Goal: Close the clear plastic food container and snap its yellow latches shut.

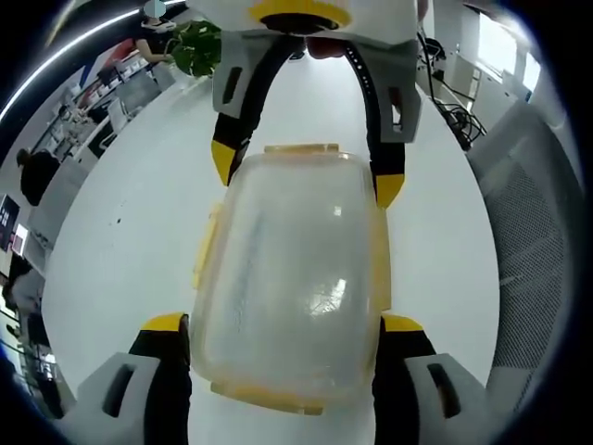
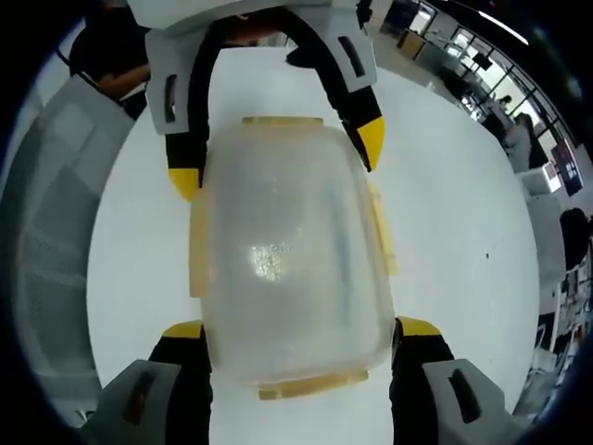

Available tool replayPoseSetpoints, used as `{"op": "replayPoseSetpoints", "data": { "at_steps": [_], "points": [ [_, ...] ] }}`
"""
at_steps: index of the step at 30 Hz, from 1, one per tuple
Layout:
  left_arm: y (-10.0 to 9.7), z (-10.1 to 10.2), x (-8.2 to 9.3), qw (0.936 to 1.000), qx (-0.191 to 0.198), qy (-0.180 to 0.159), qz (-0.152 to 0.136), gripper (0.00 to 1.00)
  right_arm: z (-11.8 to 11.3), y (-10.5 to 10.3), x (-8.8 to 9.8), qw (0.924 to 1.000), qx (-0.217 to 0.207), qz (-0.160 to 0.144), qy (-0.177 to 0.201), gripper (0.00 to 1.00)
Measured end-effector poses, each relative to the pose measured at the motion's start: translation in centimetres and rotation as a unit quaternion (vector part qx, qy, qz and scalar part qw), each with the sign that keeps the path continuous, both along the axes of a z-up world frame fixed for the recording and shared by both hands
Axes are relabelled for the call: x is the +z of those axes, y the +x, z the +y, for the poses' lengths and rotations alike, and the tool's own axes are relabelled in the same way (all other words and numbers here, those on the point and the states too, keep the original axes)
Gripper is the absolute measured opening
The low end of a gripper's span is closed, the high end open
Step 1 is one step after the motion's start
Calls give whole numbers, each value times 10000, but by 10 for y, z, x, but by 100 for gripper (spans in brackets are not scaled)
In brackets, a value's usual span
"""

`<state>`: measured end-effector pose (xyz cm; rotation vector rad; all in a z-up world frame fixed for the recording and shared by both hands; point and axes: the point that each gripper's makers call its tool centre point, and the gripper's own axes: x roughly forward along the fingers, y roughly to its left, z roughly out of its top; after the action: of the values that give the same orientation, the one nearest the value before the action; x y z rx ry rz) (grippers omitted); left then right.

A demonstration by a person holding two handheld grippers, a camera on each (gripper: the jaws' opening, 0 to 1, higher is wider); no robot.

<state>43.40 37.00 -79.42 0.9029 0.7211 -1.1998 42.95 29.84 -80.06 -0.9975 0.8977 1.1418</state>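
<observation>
A clear plastic food container point(image 1: 292, 278) point(image 2: 292, 250) lies on the white table point(image 1: 120, 260), its lid resting on top. Pale yellow latches point(image 1: 301, 148) sit at its ends and along its sides point(image 1: 206, 246); I cannot tell whether they are snapped. My left gripper point(image 1: 283, 323) point(image 2: 278, 159) stands open, its yellow tips flanking one end of the box, close against the walls. From the opposite side my right gripper point(image 2: 300, 328) point(image 1: 306, 171) is also open and straddles the other end the same way.
A grey mesh chair point(image 1: 537, 250) point(image 2: 46, 241) stands beside the table. A green plant point(image 1: 199, 46) sits at the table's far edge. Desks and people point(image 1: 37, 171) fill the office behind. Bare table point(image 2: 463, 232) lies on both sides of the box.
</observation>
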Motion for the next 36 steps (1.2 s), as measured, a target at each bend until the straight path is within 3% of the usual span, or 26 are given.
{"op": "replayPoseSetpoints", "data": {
  "at_steps": [22,25,32,36],
  "points": [
    [8,1,1,10000,1,33,-17,82,1,8,0,10000,-21,-32,-82,80],
    [9,2,-4,9996,-58,110,-253,83,2,9,0,9999,-68,-39,-94,81],
    [9,1,-1,9997,55,24,-218,83,1,9,0,9998,-69,-130,-126,82],
    [10,4,6,9995,210,-95,-228,83,0,14,10,9993,-232,-306,-10,85]
  ]
}}
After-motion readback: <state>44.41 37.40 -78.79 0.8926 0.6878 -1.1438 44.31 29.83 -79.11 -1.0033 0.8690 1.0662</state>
